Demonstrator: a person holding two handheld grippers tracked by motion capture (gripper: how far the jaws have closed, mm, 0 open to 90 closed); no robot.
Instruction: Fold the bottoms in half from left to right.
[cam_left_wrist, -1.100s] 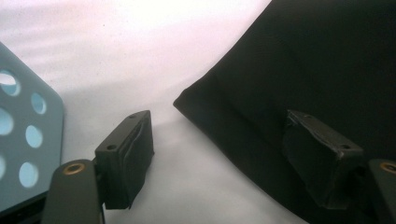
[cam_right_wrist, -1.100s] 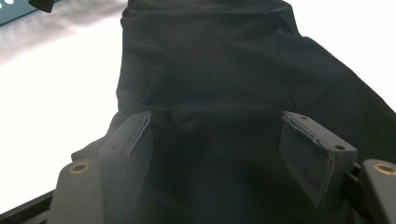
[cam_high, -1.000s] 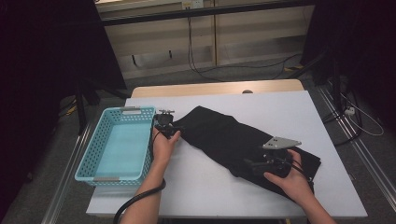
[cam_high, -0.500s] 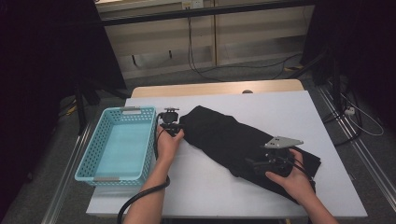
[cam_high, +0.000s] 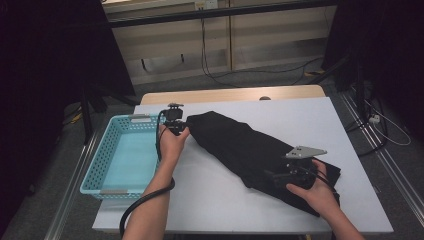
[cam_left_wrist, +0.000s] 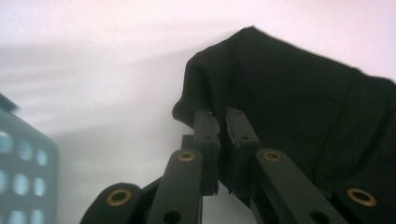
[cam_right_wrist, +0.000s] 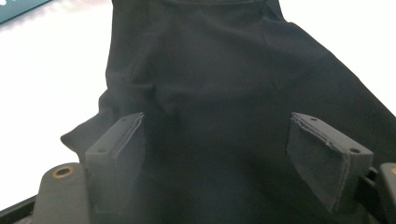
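At the far left the blue basket (cam_high: 117, 155) sits on the tabletop (cam_high: 210, 200), and just beside its right rim the left tool (cam_high: 176, 131) has its jaws clamped on the near-left corner of the black cloth (cam_high: 240, 150), which lies slantwise across the middle of the tabletop toward the near right. In the left gripper view that pinch (cam_left_wrist: 219, 135) catches only a thin edge of the cloth (cam_left_wrist: 299, 121), so a pull toward the basket could let the corner slip out, and the long trailing length could drag or snag on the basket wall. Further right, the right tool (cam_high: 280, 176) rests over the cloth's other end with its jaws apart, the pads (cam_right_wrist: 116, 154) straddling the fabric (cam_right_wrist: 224, 93) without pressing it (they have just been opening wider); if the left end goes up alone, that free end will likely slide and bunch under the hand. Against the frame a second ago, the left jaws have closed from open onto the corner and the left hand now sits slightly higher, while the right hand has kept its place.
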